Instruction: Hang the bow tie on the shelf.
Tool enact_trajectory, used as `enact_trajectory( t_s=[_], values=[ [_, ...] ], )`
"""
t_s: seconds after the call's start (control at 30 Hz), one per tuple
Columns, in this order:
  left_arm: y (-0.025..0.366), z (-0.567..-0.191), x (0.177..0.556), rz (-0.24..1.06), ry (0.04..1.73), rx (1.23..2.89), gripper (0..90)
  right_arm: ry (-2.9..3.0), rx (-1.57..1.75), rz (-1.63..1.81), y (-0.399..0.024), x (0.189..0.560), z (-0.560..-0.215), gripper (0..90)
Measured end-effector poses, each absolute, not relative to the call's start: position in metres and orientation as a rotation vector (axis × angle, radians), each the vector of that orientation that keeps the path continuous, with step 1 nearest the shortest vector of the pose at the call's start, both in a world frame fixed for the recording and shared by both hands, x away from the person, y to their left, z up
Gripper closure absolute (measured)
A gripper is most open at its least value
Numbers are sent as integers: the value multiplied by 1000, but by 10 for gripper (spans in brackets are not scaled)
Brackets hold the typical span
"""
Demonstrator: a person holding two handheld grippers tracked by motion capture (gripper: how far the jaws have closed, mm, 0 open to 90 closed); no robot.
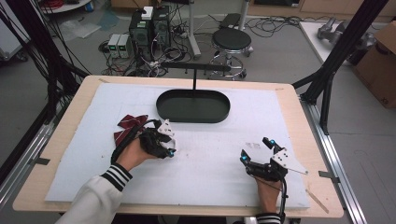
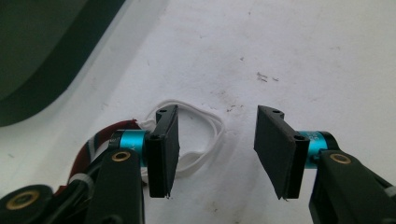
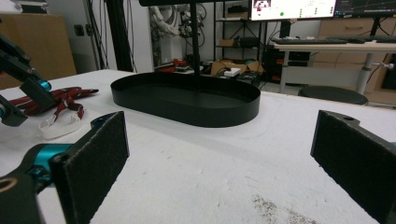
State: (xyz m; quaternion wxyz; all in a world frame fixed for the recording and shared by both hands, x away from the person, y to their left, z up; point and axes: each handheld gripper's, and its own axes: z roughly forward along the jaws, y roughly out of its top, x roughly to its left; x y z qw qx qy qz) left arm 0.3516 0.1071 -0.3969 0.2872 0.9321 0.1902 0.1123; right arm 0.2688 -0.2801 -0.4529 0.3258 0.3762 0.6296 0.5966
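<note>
A dark red striped bow tie [image 1: 130,125] lies on the white mat, left of centre. Its white elastic loop [image 2: 205,135] rests flat on the mat between the pads of my left gripper [image 2: 217,149]. The left pad stands over the loop's near side and the right pad is clear of it, so nothing is pinched. In the high view my left gripper [image 1: 169,140] sits just right of the bow tie. My right gripper [image 1: 254,148] rests at the front right with its jaws wide apart and nothing between them. From the right gripper view, the bow tie [image 3: 60,100] and its loop [image 3: 58,126] lie far left.
A black oval tray [image 1: 193,106] stands at the back centre of the mat, with a thin black post [image 1: 194,79] rising behind it. A stool [image 1: 231,39] and computer boxes [image 1: 149,28] stand on the floor beyond the table. A wooden stick [image 1: 317,200] lies by the front right corner.
</note>
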Motion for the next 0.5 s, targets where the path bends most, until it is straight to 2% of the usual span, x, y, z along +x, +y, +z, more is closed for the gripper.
enact_trajectory(
  t_s=[0.07,0.23,0.5],
  values=[
    [107,-398,352,300,521,2494,504,1650,986,1564,-280,269,-453,32],
    [105,-402,355,316,564,2534,591,1650,985,1564,-280,269,-453,32],
    [100,-406,357,309,583,2571,630,1651,981,1558,-280,269,-453,32]
  ],
)
